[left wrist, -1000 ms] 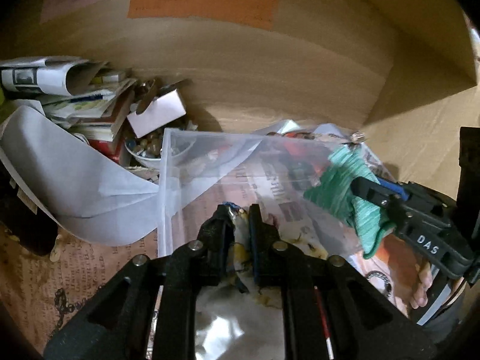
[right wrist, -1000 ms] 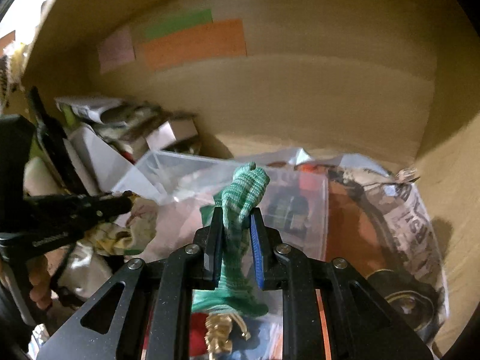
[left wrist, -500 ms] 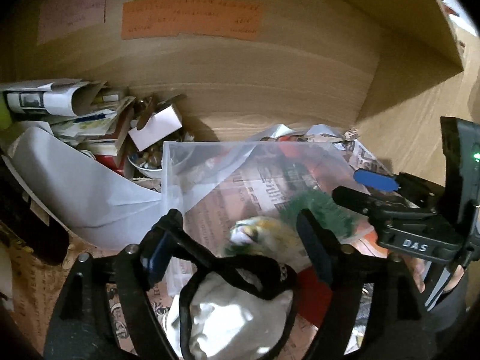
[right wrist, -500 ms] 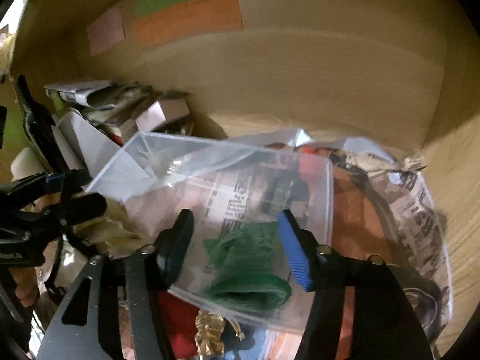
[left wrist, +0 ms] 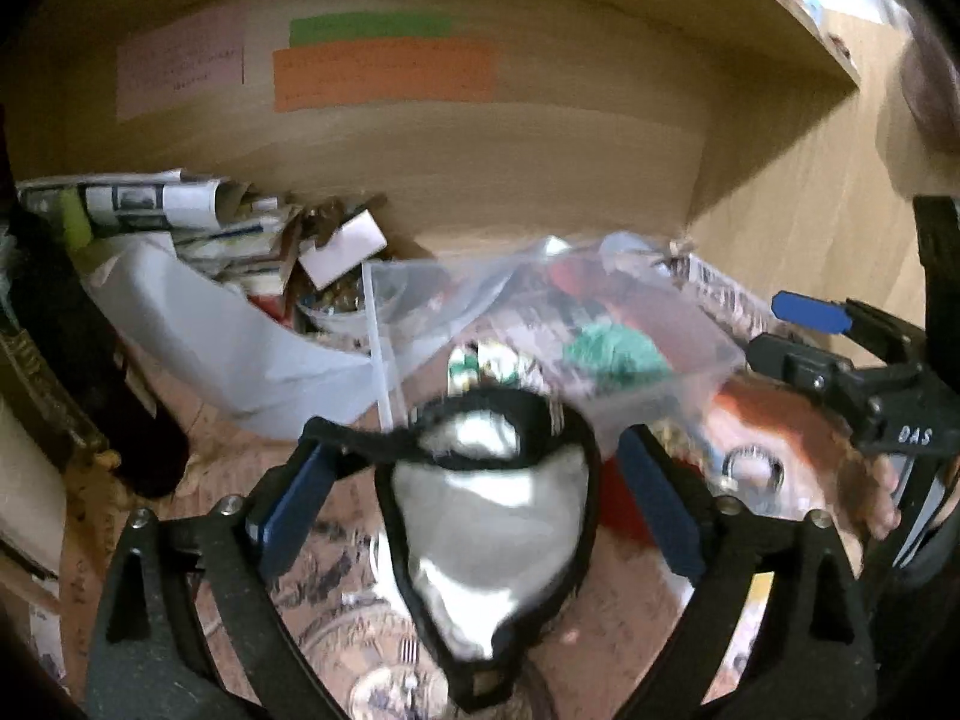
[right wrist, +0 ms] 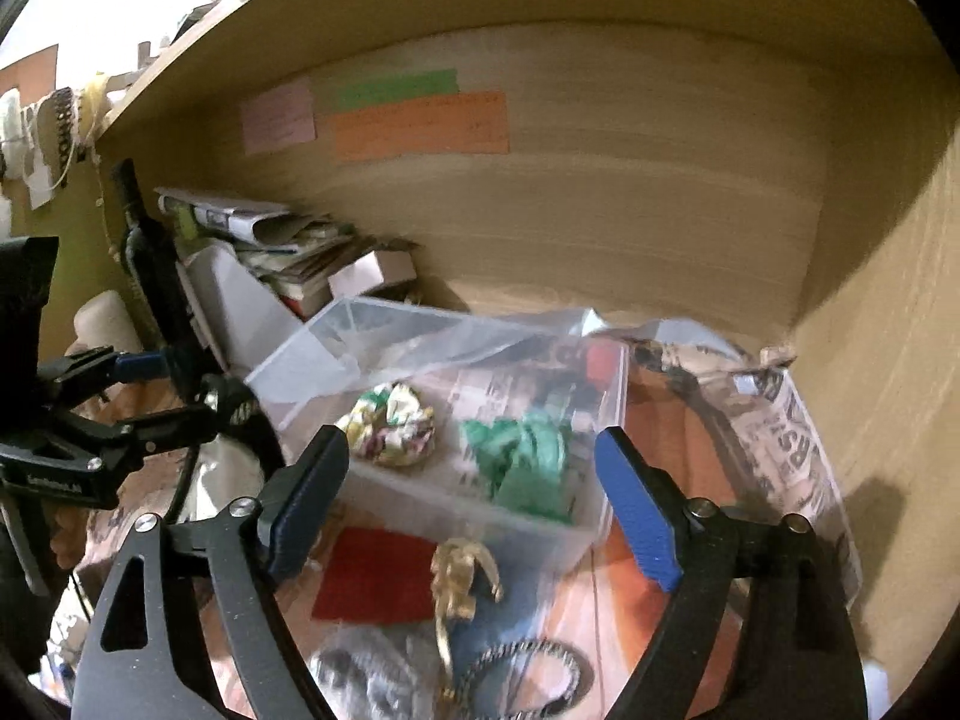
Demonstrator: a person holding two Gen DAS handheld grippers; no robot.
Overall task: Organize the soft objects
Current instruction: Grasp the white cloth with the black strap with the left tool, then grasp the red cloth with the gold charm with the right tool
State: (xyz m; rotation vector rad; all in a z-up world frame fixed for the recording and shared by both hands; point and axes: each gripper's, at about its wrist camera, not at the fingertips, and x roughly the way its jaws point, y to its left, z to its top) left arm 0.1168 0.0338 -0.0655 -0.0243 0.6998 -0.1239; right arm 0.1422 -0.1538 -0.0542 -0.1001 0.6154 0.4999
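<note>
**Both tongs wide, cloths in the tub**

Right gripper (right wrist: 474,504) gapes wide, holding nothing. Left gripper (left wrist: 474,504) likewise spread and empty. Beyond, the clear bin (right wrist: 480,516) holds the green cloth (right wrist: 528,456) beside the patterned cloth (right wrist: 393,423), apart. Newspaper (right wrist: 786,438) underneath.

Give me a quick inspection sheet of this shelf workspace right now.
Surface: newspaper-lined wooden shelf.
Job's things: green knitted cloth and floral crumpled cloth lie apart inside the clear plastic box.
Clutter: gold trinket, red sheet, stacked papers.
Grippers: left gripper open; right gripper open, both empty.
Cables: nothing seen.
Surroundings: orange, green, pink notes on the back wall.
</note>
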